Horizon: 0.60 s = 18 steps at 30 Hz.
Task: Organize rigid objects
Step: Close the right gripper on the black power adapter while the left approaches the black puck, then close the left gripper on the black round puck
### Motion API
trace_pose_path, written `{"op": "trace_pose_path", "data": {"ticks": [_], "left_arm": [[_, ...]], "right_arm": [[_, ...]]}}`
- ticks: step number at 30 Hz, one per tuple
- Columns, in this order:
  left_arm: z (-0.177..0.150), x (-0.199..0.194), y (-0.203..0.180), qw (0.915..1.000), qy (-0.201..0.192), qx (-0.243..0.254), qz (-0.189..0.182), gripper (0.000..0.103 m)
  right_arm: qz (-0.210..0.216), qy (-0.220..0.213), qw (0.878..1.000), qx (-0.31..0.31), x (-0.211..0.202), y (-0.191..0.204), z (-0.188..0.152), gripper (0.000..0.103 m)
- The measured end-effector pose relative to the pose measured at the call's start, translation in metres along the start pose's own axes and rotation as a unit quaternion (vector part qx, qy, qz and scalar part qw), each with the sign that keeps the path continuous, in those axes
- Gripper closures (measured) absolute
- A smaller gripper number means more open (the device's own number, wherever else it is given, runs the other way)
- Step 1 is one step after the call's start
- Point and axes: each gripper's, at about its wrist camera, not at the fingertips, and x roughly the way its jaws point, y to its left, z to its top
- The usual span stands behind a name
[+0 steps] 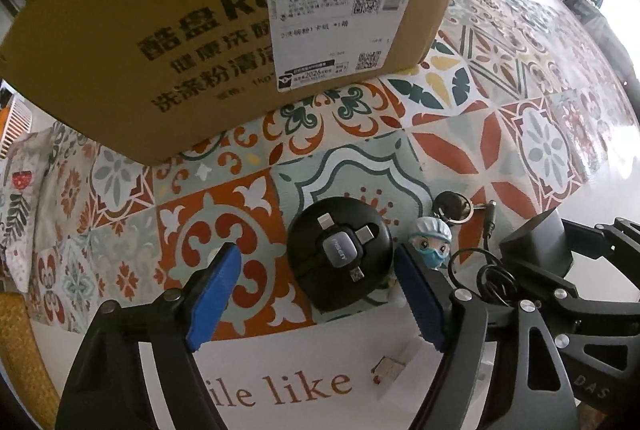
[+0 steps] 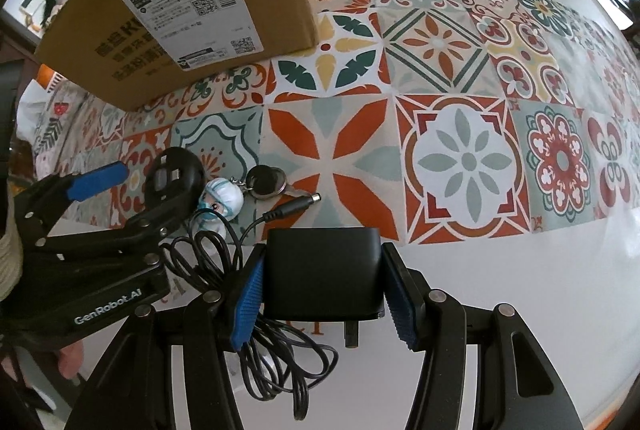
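A round black cable reel [image 1: 339,257] lies on the patterned tablecloth between the blue pads of my open left gripper [image 1: 320,262], not gripped; it also shows in the right wrist view [image 2: 172,176]. Beside it lie a small masked doll keychain [image 1: 431,239] [image 2: 220,200] with keys [image 2: 266,182]. My right gripper [image 2: 324,286] is shut on a black power adapter [image 2: 323,274], its coiled black cord [image 2: 272,358] hanging at its left. The adapter shows in the left wrist view [image 1: 536,246]. The left gripper shows in the right wrist view [image 2: 132,182].
A large cardboard box [image 1: 168,42] [image 2: 192,2] with a shipping label stands behind the objects. The tiled-pattern cloth [image 2: 460,150] covers a white table [image 2: 560,290]. A small silver plug-like piece [image 1: 390,370] lies near the printed words.
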Motion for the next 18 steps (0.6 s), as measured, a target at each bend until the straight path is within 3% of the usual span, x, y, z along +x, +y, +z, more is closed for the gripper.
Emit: {"op": "trace_pose_path", "data": {"ticks": [10, 14, 18], "left_arm": [[0.005, 0.021, 0.002, 0.9996, 0.009, -0.016, -0.021, 0.037], [0.004, 0.019, 0.002, 0.9995, 0.004, -0.01, -0.031, 0.048], [0.003, 0.016, -0.002, 0.9995, 0.005, 0.0, -0.031, 0.048]], "right_arm": [[-0.002, 0.007, 1.0, 0.006, 0.01, -0.002, 0.005, 0.048], [0.001, 0.006, 1.0, 0.008, 0.01, -0.004, 0.005, 0.048], [0.003, 0.005, 1.0, 0.01, 0.009, -0.003, 0.004, 0.048]]}}
